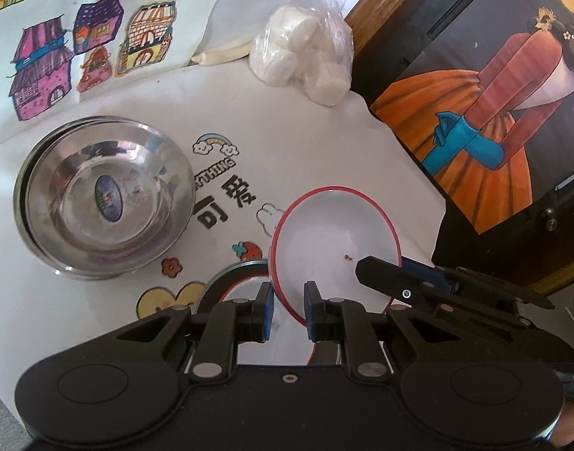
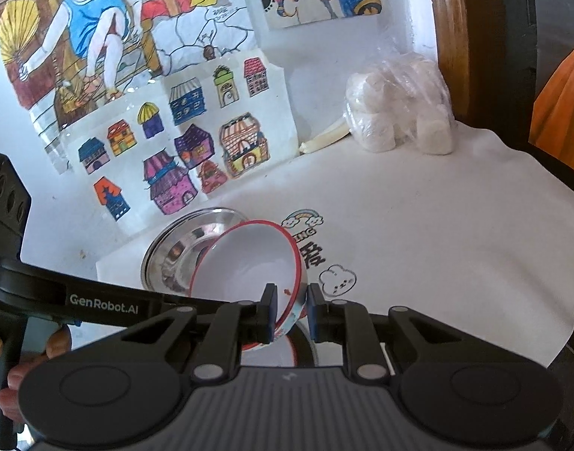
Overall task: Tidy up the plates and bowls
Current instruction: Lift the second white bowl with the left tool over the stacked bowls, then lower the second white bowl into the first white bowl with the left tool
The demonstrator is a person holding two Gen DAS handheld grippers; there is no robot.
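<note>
- White paper printed with cartoons [image 1: 294, 143] is covering the table, with children's drawings of houses [image 2: 182, 150] leaning on the wall behind and a bag of white lumps [image 1: 305, 52] sitting at the back.
- Left gripper [image 1: 289, 310] is pinching the near rim of a tilted, red-rimmed white bowl [image 1: 332, 233], its blue pads narrowed onto the edge.
- Right gripper [image 2: 291, 310] is clamping the same bowl's rim, one pad inside and one outside.
- The bowl is hanging tilted just above another dish [image 1: 230, 282] beneath the fingers.
- A stack of steel bowls [image 1: 103, 195] is resting on the paper to the left, apart from the white bowl.
</note>
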